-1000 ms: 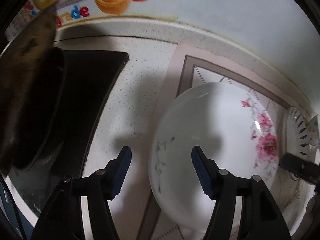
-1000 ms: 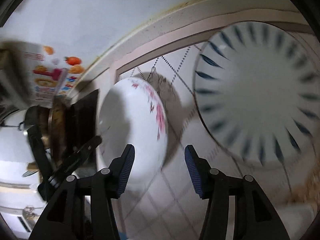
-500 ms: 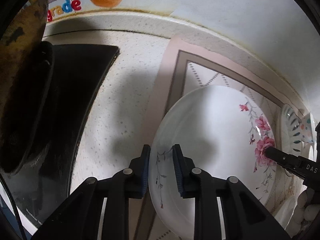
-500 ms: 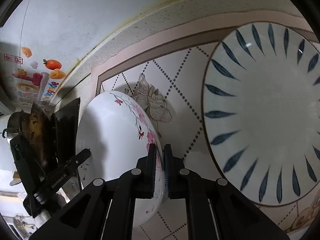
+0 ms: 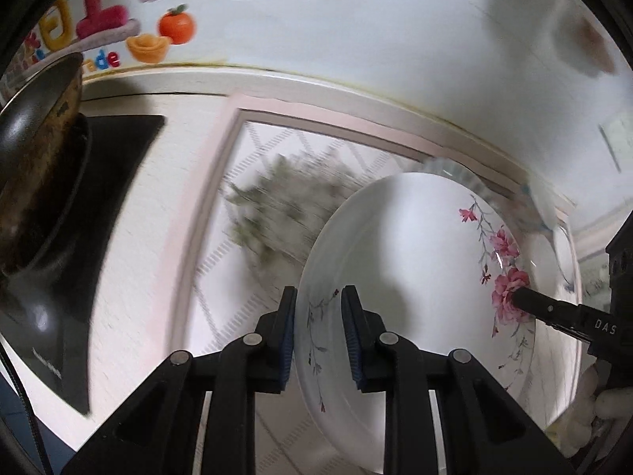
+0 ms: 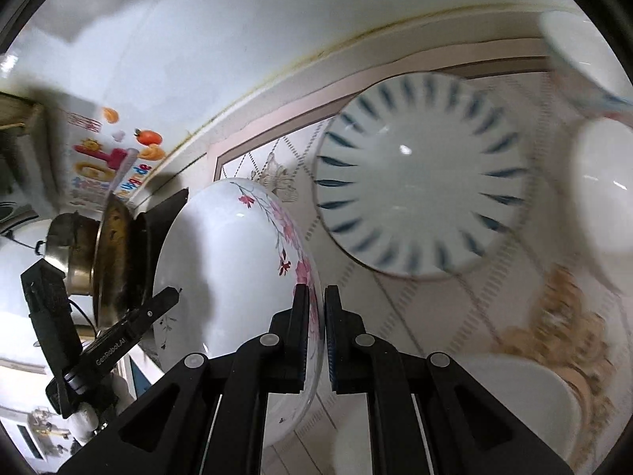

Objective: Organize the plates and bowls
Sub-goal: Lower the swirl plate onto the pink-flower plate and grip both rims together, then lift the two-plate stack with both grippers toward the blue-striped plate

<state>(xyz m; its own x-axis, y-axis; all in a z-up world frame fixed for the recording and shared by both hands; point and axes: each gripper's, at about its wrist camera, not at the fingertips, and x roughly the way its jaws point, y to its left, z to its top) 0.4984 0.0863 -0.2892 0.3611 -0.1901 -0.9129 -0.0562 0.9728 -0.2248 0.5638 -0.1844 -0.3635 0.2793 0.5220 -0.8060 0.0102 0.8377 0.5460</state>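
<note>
My left gripper pinches one rim of the glossy white porcelain plate with pink flower sprays, and my right gripper clamps the opposite rim, blue ribbed pads pressed on both faces. The plate is held tilted between them, over the patterned mat with a pink border on the speckled countertop. Beyond it on the mat lies the round white plate with dark blue radial dashes. A worn metal wok sits on the black stove at the counter's left edge.
</note>
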